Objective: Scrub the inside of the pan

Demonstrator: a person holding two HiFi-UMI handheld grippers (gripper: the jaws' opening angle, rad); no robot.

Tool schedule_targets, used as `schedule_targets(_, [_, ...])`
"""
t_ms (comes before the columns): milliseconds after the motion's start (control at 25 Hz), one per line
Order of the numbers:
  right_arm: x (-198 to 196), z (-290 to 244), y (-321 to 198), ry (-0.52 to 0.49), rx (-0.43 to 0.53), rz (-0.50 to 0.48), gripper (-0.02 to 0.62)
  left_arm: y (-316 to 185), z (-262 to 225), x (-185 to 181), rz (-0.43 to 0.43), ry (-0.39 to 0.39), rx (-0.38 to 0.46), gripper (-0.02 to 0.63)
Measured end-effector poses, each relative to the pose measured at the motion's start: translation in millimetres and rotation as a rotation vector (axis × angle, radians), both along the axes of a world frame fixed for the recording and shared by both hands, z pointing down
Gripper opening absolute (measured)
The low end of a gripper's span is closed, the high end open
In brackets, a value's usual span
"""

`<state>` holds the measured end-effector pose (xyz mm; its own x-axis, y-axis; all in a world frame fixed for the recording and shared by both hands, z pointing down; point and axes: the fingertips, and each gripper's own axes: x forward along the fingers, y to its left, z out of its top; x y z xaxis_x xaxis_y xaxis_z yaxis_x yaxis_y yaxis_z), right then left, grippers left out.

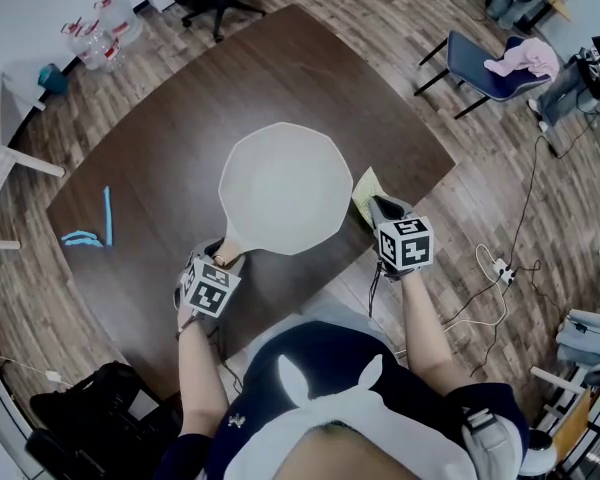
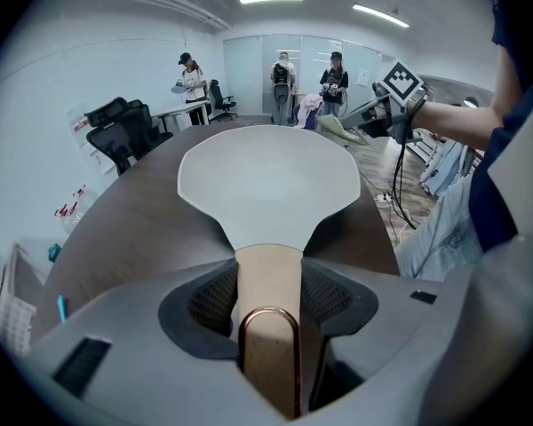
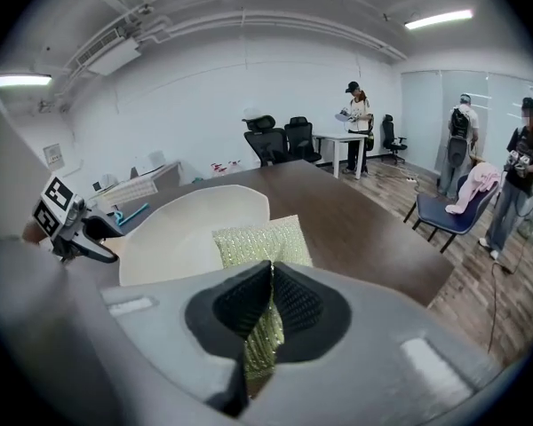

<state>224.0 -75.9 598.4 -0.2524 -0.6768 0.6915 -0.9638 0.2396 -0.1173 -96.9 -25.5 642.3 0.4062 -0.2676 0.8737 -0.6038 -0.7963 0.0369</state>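
Pan (image 1: 285, 188) points its handle (image 2: 268, 282) at the person (image 1: 320, 393); left fingers (image 2: 210, 298) clamp it, right fingers (image 3: 242, 305) pinch sponge (image 3: 259, 238).

Your pan (image 1: 285, 188) sits mid-table (image 1: 170, 138), its handle (image 1: 235, 240) on the near side, between your left gripper's (image 1: 223, 261) jaws. Your right gripper (image 1: 380, 211) holds the cloth (image 1: 364, 192) just right of the pan. Strips (image 1: 95, 226) lie on the table's left. A chair (image 1: 480, 68) stands far right, off the table.
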Motion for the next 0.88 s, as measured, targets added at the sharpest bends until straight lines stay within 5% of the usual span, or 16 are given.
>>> schedule_targets(360, [-83.8, -39.2, -5.1, -0.066, 0.056, -0.312, 0.006, -0.4, -1.2, 2.0, 0.0, 0.0, -0.007, 0.225])
schedule_targets(560, [-126.6, -31.1, -2.7, -0.032, 0.014, -0.515, 0.006, -0.6, -0.6, 3.8, -0.005, -0.002, -0.004, 0.225])
schedule_targets(880, [-168.3, -15.0, 6.6, 0.012, -0.081, -0.695, 0.008, 0.4, 0.7, -1.5, -0.014, -0.002, -0.005, 0.225])
